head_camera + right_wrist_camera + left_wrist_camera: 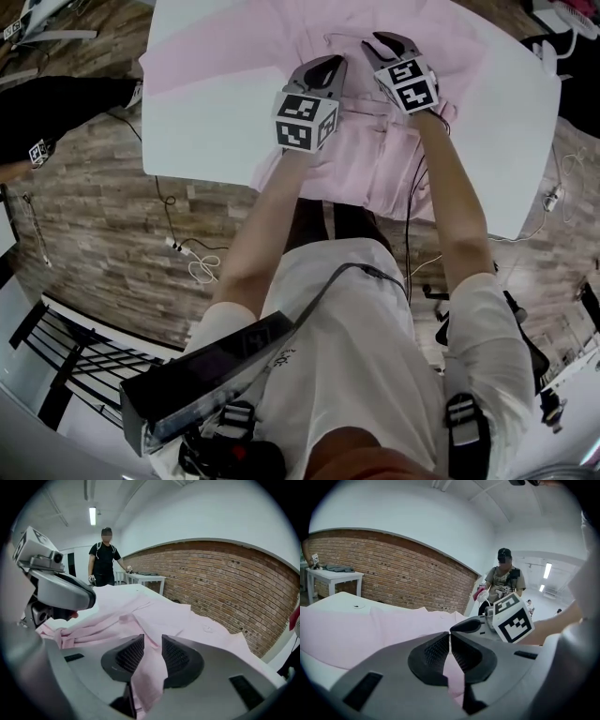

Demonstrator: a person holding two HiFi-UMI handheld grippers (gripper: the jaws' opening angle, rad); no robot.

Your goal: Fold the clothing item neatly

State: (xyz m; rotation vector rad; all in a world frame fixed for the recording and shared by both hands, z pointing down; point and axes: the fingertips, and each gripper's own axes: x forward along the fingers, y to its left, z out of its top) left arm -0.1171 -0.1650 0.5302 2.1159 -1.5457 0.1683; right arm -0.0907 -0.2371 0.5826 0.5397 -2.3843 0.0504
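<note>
**Pink shirt [366, 159] clamped in your left jaws, slack between your right**

The shirt lies spread across the white counter [206, 122]. Its far part lies flat and pale, and its near part is bunched into folds that reach the counter edge closest to you.

Your left gripper [333, 64] and right gripper [384, 44] sit side by side over the middle of the garment, close together and both angled down toward the fabric.

In the left gripper view, the left gripper [450, 637] has its jaws clenched, with a thin strip of pink cloth pinched between the ribbed pads.

In the right gripper view, the right gripper [153, 641] has its jaws standing apart. A fold of the shirt hangs down through the gap, and the pads do not press on it.

From there the cloth runs up in soft ridges toward your left gripper, and a flatter panel stretches off toward the brick wall [225, 583].

A person [105, 557] in dark clothes stands beyond the counter.
</note>
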